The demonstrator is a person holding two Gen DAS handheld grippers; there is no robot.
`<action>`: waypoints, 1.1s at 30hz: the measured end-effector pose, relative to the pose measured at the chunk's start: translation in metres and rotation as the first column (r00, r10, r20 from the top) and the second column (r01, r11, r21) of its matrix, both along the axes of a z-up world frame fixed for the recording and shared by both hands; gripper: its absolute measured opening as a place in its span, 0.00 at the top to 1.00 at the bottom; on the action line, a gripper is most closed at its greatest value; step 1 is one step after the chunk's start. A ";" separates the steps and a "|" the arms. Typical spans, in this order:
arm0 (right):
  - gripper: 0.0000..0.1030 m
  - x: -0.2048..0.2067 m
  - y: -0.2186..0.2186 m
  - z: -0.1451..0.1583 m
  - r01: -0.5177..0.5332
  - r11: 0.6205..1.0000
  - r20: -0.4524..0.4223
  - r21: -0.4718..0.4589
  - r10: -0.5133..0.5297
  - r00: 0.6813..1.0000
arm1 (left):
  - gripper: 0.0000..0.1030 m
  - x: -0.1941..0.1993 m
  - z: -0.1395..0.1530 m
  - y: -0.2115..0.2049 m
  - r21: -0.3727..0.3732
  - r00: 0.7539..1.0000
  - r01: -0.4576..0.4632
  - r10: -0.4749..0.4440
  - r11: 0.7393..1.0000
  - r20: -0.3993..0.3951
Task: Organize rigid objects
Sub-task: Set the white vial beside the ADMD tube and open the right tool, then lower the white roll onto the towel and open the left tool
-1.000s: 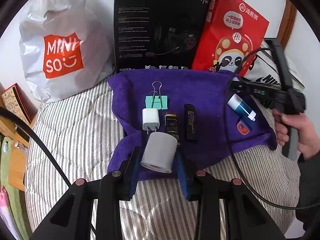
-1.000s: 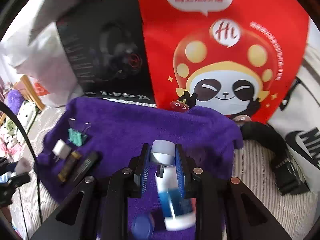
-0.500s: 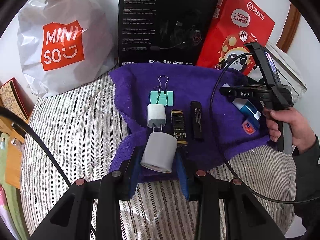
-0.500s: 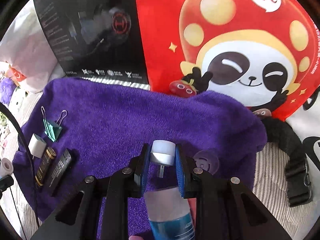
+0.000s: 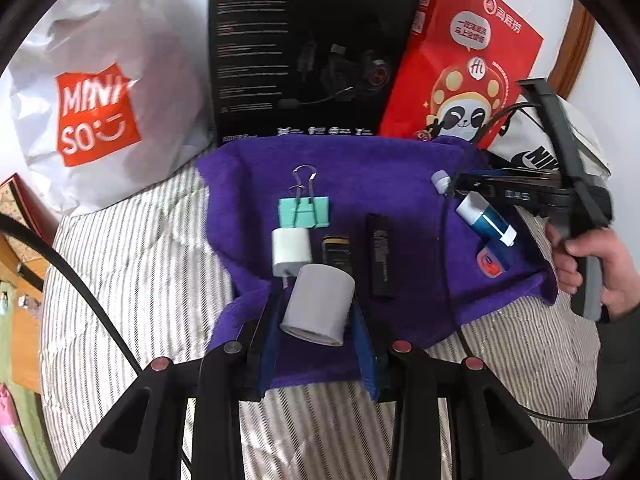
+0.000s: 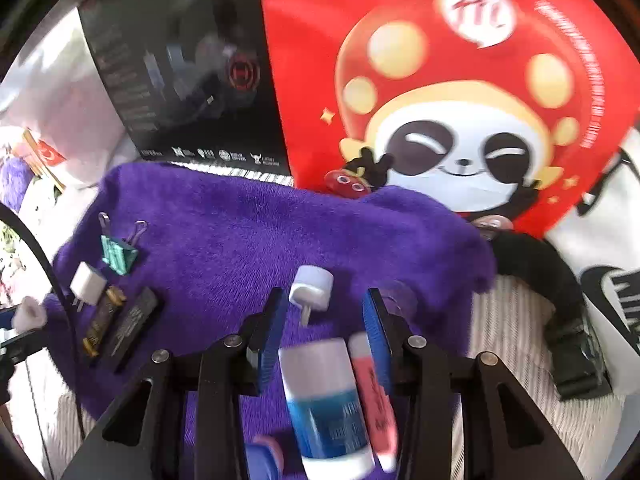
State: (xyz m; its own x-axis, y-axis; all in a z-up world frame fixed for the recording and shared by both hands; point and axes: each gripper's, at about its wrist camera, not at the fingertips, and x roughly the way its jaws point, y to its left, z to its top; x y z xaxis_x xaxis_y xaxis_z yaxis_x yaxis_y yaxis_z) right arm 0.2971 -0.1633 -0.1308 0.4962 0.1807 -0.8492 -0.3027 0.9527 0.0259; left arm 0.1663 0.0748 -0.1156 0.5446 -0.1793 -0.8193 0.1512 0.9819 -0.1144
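1. The left gripper (image 5: 318, 312) has its fingers clenched on a grey cylindrical roll of tape (image 5: 318, 306), held just short of the row beyond its tips, probably so it can join that line.
2. That row on the purple plush towel (image 5: 380, 168) runs: teal metal binder clip (image 5: 304, 212); white plastic charger plug (image 5: 291, 251); gold-and-black tube (image 5: 336, 250); black rectangular stick (image 5: 382, 256).
3. The right gripper (image 6: 326, 304) has its fingers spread apart, released; the white-and-blue plastic bottle (image 6: 324, 396) lies between them on the towel, apparently just set down.

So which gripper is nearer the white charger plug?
Left. The left gripper, shut on the grey tape roll, sits just below the white charger plug; the right gripper is open, across the purple towel.
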 end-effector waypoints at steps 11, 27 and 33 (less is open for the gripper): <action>0.59 -0.061 -0.048 0.032 0.024 0.998 0.063 0.052 -0.027 0.998 | 0.69 0.025 -0.010 -0.047 -0.016 0.996 0.086 -0.086 0.996 -0.014; 0.59 -0.122 -0.102 0.019 0.140 0.976 0.017 0.165 -0.145 0.989 | 0.68 0.056 -0.042 -0.110 0.067 0.982 0.170 -0.163 0.983 -0.093; 0.59 -0.129 -0.103 0.020 0.155 0.970 0.011 0.187 -0.160 0.987 | 0.64 0.052 -0.043 -0.120 0.123 0.980 0.186 -0.176 0.975 -0.094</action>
